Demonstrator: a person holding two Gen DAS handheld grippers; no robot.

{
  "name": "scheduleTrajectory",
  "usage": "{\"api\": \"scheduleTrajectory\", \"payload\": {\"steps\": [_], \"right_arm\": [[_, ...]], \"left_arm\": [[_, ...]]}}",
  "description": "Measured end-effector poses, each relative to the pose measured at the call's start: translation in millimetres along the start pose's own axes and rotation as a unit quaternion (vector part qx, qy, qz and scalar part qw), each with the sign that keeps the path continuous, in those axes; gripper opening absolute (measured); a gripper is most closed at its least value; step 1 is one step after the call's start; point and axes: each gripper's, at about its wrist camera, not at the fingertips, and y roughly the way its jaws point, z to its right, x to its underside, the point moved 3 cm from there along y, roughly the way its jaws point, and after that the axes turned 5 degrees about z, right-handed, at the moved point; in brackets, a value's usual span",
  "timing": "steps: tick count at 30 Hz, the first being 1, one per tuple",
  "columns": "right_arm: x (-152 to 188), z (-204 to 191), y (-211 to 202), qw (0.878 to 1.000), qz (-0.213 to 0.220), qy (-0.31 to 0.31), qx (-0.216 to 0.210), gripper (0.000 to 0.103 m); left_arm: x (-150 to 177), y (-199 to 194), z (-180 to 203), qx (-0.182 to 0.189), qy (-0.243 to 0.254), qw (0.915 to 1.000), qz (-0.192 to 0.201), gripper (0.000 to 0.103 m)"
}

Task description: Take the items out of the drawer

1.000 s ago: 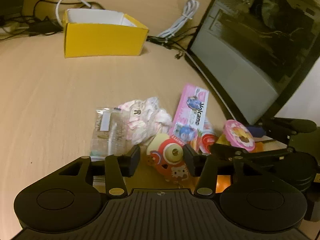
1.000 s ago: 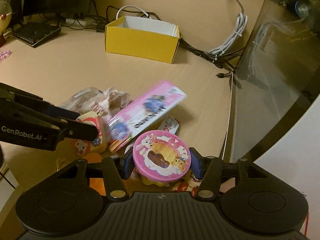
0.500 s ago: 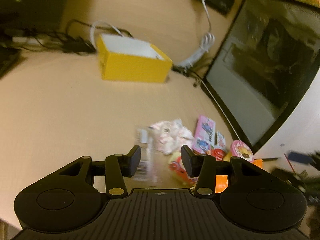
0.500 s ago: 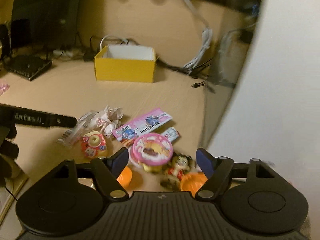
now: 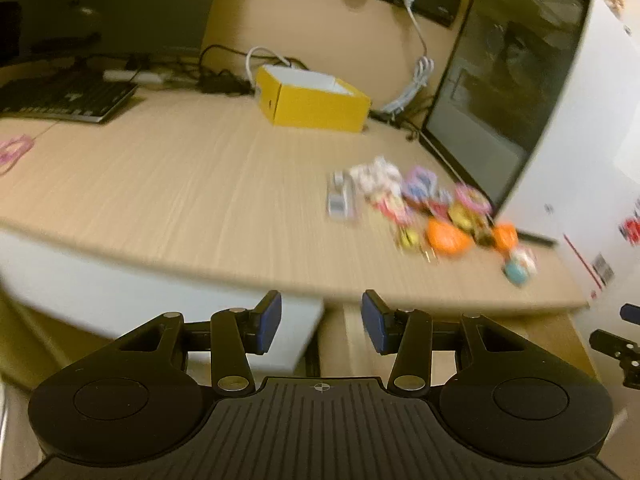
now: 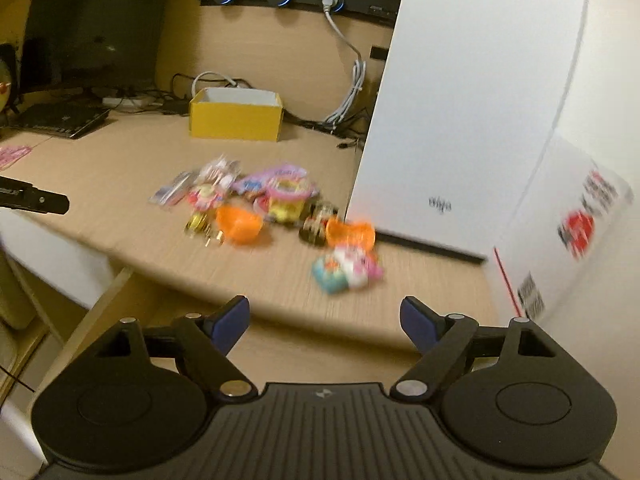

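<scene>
A blurred pile of small toys and snack packs lies on the wooden desk, also seen in the left wrist view as the pile. It holds a pink-lidded cup, two orange pieces and a blue-and-pink toy. My right gripper hangs back over the desk's front edge; its jaws are opening with nothing between them. My left gripper is open and empty, off the desk's front edge and left of the pile.
A yellow box stands at the back among cables. A white computer case walls off the right side. A keyboard and a dark monitor sit at the back left. Lower wooden boards show beneath the desk edge.
The right gripper has let go of the pink-lidded cup and opened wide. Both grippers have drawn back from the pile to beyond the desk's front edge.
</scene>
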Motion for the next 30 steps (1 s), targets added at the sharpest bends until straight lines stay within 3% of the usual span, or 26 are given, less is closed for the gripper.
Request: {"api": "scheduleTrajectory", "payload": {"steps": [7,11,14,20,26,30], "right_arm": [[82,-4,-73,0.998,-0.008,-0.005,-0.067,0.083],[128,-12,-81,0.994,-0.065,-0.010,-0.088,0.083],[137,-11,-72,0.993,-0.090,0.003,-0.078,0.083],[136,-1,-49,0.988,-0.120,0.061,-0.076,0.083],[137,16,-32,0.981,-0.133,0.133,-0.050,0.083],[130,17,-11,0.984,-0.131,0.118,-0.018,0.083]], "left_arm": [[80,-75,45,-0.035,-0.001,0.9994,-0.005,0.049],[128,-89,77,-0.009,0.005,0.9988,-0.047,0.049],[149,-85,96,0.001,0.032,0.9977,-0.060,0.049],[155,-65,115,0.013,0.079,0.9957,-0.046,0.049],[148,-43,111,0.026,0.084,0.9944,-0.059,0.049],[130,-18,106,0.035,0.076,0.9950,-0.054,0.049]]}}
